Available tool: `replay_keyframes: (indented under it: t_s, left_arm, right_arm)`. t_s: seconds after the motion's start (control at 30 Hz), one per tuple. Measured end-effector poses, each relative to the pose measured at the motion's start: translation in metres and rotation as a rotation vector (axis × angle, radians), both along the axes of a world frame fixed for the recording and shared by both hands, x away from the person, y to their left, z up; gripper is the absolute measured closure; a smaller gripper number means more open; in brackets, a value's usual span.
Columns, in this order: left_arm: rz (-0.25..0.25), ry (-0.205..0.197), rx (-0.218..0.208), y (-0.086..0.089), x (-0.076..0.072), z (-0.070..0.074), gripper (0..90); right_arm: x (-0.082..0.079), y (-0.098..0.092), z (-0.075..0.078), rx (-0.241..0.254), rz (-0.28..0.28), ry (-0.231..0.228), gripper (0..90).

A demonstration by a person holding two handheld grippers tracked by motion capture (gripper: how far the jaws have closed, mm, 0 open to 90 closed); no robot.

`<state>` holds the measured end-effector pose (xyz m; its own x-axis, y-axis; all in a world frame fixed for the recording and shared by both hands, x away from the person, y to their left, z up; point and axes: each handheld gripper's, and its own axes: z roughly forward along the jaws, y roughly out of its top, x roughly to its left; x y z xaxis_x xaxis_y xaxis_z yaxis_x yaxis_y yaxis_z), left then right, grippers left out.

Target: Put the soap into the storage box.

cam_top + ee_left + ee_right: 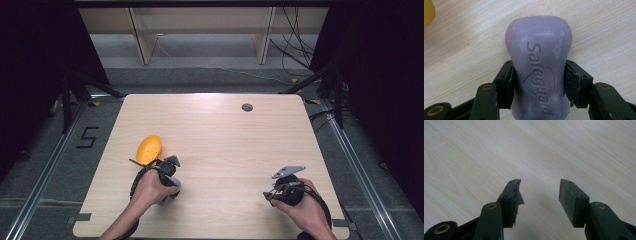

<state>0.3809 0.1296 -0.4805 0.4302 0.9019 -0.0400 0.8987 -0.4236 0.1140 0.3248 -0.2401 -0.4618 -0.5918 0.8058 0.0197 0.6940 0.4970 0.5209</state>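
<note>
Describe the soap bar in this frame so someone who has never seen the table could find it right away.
On the light wooden table, look near the front left, where the left gripper is shut on it. It is the purple soap bar stamped "Safeguard", waisted in the middle, unlike the smooth orange oval thing just behind it.

Both forearms were bare, with no sleeves. The left gripper [161,167] and right gripper [284,189] were black, each trailing a black cable and topped by a grey three-cornered plate. Brass-coloured rivets dotted the linkages, small screw holes marked the fingers [574,200], and one pad's lining looked torn and frayed.
</note>
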Motion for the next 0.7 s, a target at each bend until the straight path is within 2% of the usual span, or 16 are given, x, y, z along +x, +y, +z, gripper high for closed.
replay_keyframes:
  t_s: [0.2, 0.27, 0.4, 0.43, 0.47, 0.53, 0.57, 0.7]
  left_arm:
    - [-0.02, 0.0, 0.007, -0.0006, 0.0004, 0.0003, 48.5]
    - [-0.016, -0.02, 0.001, -0.0005, -0.0005, -0.0018, 48.7]
    - [-0.033, -0.005, 0.006, 0.0001, -0.0003, 0.0003, 48.9]
    - [-0.039, -0.019, -0.003, 0.0007, -0.0012, -0.0005, 48.9]
    - [-0.035, -0.06, -0.031, 0.0016, -0.0033, -0.0026, 49.0]
    - [-0.052, -0.052, -0.025, 0.0024, -0.0042, -0.0007, 49.0]
    - [-0.072, -0.092, -0.032, 0.0034, -0.0062, -0.0025, 49.0]
    - [-0.061, -0.098, -0.058, 0.0025, -0.0096, -0.0016, 49.1]
  right_arm:
    - [-0.0003, 0.0001, -0.0001, -0.001, 0.001, 0.002, 51.3]
    - [-0.0005, 0.0004, -0.0001, 0.002, -0.002, 0.005, 51.3]
    - [-0.0002, 0.0005, -0.0005, 0.002, -0.001, 0.002, 51.2]
    - [-0.0002, 0.0005, -0.0005, 0.002, -0.001, 0.002, 51.2]
    - [-0.0001, 0.0001, -0.0004, -0.002, 0.007, 0.001, 51.1]
    - [0.0, 0.0001, -0.0003, -0.003, 0.009, 0.0, 51.1]
    - [0.001, -0.0005, -0.0015, -0.009, 0.022, -0.013, 51.1]
    - [-0.0001, 0.0004, -0.0005, 0.003, 0.009, 0.012, 51.0]
